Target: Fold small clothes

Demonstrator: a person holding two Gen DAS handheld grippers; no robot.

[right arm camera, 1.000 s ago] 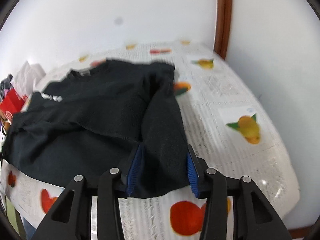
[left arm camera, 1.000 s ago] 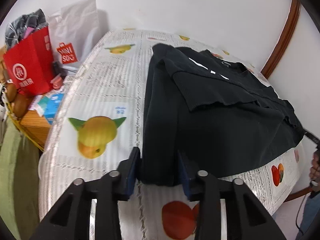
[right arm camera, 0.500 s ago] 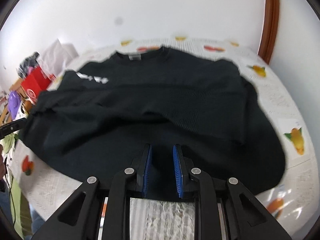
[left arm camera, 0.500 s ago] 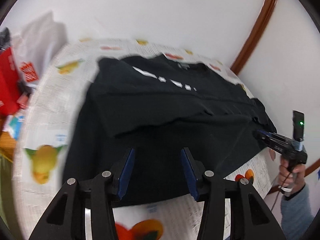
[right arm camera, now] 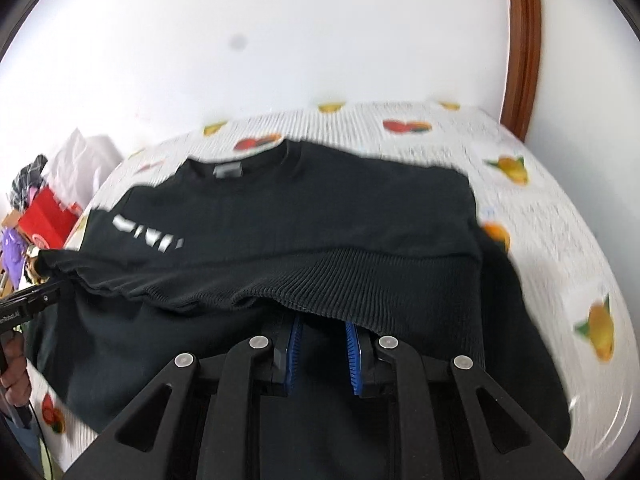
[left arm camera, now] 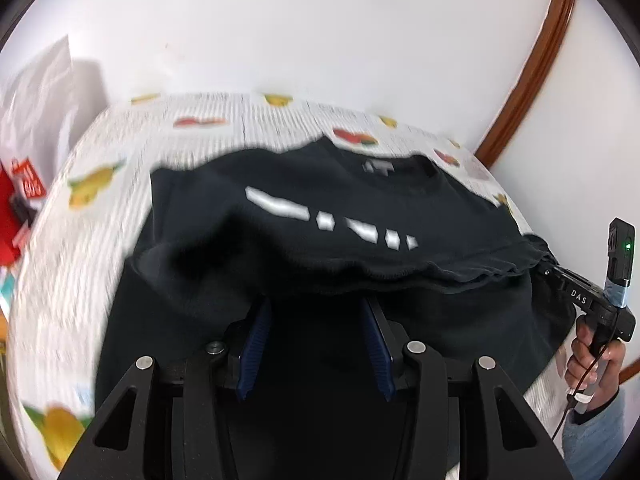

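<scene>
Room: a white wall stood behind the table, with a brown wooden trim (left arm camera: 532, 68) curving up at the right.
Surface: a white tablecloth (left arm camera: 72, 248) printed with fruit covered the table; its pattern was blurred.
Far left: a red paper bag (right arm camera: 48, 216) and a white plastic bag (left arm camera: 36, 92) sat beside the table's left edge.
Garment: a black sweater (left arm camera: 320, 208) lay spread across the middle of the cloth, collar toward the wall, a broken white stripe across the chest. Its ribbed hem (right arm camera: 360, 280) was raised and turned up toward the collar, its edge hanging over the fingertips of both tools.
Left gripper (left arm camera: 316, 320): low over the sweater's near left part, blue pads (left arm camera: 256, 340) standing well apart with dark cloth between and beneath them; the fingertips were hidden under the lifted hem, so whether they pinched fabric could not be told.
Right gripper (right arm camera: 322, 336): at the sweater's near right part, blue pads a narrow gap apart, tips under the hem fold; grip on the cloth could not be told.
Right hand (left arm camera: 596, 356): wrapped round the tool's handle off the table's right edge.
</scene>
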